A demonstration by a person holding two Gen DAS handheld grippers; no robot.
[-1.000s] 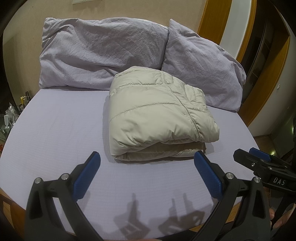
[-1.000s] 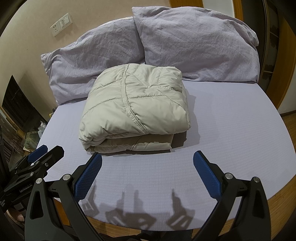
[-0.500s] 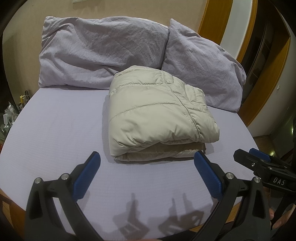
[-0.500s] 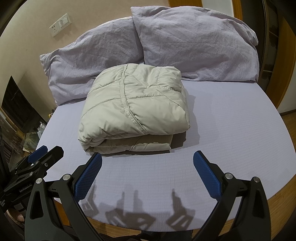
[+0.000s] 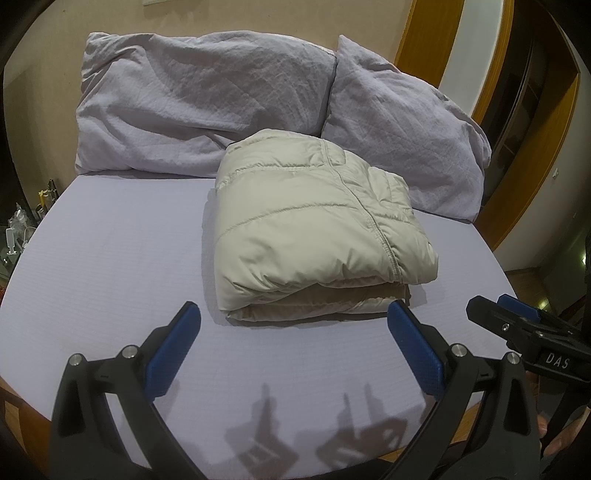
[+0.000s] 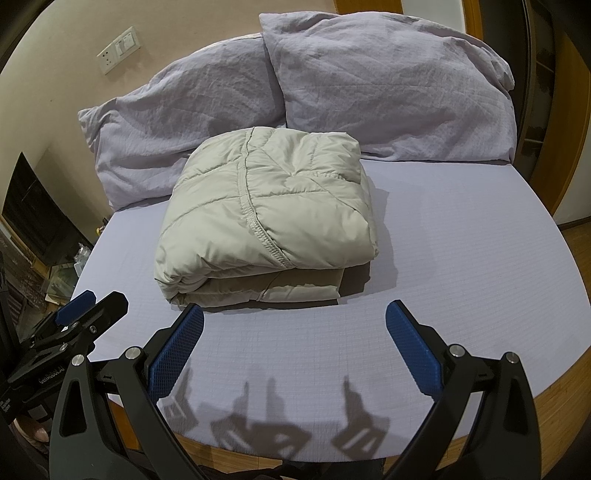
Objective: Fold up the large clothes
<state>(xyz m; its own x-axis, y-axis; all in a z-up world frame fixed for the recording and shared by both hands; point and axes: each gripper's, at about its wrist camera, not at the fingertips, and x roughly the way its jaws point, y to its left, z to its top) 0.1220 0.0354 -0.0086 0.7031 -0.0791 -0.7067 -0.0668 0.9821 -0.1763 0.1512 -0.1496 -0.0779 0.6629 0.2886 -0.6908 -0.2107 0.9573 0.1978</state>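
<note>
Two lilac pillows [image 5: 207, 110] lean against the wall [image 6: 74, 29] behind the sheet [image 6: 461, 258].

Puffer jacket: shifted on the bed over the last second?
No. The folded jacket keeps its place against the two pillows behind it in both views.

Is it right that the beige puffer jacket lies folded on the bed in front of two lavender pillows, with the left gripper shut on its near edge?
Not quite. In the left wrist view the left gripper is open, short of the folded puffer jacket, holding nothing. The rest stands.
</note>
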